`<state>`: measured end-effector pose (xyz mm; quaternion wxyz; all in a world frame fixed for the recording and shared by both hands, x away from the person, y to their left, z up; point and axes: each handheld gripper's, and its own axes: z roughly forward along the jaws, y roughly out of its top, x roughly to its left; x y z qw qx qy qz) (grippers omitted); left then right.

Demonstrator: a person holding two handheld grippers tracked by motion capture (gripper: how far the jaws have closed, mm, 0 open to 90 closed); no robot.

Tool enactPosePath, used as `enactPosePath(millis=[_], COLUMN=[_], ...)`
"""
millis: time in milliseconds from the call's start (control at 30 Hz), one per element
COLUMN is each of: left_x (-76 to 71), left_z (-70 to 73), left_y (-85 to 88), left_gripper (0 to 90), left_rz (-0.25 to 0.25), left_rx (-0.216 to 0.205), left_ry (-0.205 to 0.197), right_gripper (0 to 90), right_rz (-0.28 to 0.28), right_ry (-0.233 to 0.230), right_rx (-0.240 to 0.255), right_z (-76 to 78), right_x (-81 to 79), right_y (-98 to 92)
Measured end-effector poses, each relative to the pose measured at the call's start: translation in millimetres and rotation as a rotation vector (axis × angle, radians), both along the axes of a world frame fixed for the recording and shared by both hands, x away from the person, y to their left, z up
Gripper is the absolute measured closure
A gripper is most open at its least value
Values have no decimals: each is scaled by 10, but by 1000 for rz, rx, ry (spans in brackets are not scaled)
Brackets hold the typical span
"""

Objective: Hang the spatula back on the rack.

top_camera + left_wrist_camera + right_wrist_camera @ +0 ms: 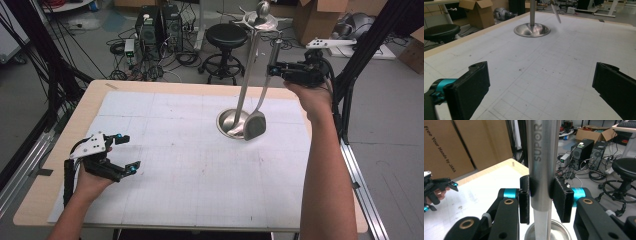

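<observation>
Steel spatula (257,112) clamped in right gripper (276,69) – beside stand (246,85), table edge (295,95) near

Black two-jaw left claw (125,152) and right claw (274,69), teal collars, brass-ringed pivots, grey three-cornered plates, trailing black cables, bare forearms.

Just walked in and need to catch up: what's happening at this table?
A person works two handheld grippers. The right gripper is shut on the handle of a steel spatula, holding it upright beside the utensil stand, blade near the stand's round base. The left gripper rests open over the white mat, apart from the stand.
</observation>
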<state>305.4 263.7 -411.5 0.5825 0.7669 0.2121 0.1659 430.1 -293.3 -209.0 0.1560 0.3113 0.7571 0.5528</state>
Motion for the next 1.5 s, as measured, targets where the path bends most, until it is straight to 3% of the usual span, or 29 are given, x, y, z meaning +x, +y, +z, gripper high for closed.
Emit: enactPosePath(millis=[67,200,300,633,933,1133,1500], left_x=[3,-5,-5,-9,-14,-5,-8], left_z=[-1,1,4,11,13,11,9], left_y=[-1,-7,-2,-7,-12,-2,-10], left_gripper=[17,17,17,17,17,17,17], left_rz=[-2,-3,-4,-1,-3,-3,-7], left_rx=[4,5,6,-6,-6,-9,-6], left_ry=[-1,-2,-2,-9,-7,-4,-5], right_gripper=[675,470,419,398,388,378,332], right_rz=[-7,-72,-83,-56,32,83,100], right_ry=[6,18,34,-63,-113,-139,-137], right_rx=[8,42,38,55,5,24,15], right_z=[0,-4,-18,81,6,-156,-436], right_x=[9,22,4,-230,-449,-637,-814], right_y=[15,-14,-45,-63,96,117,76])
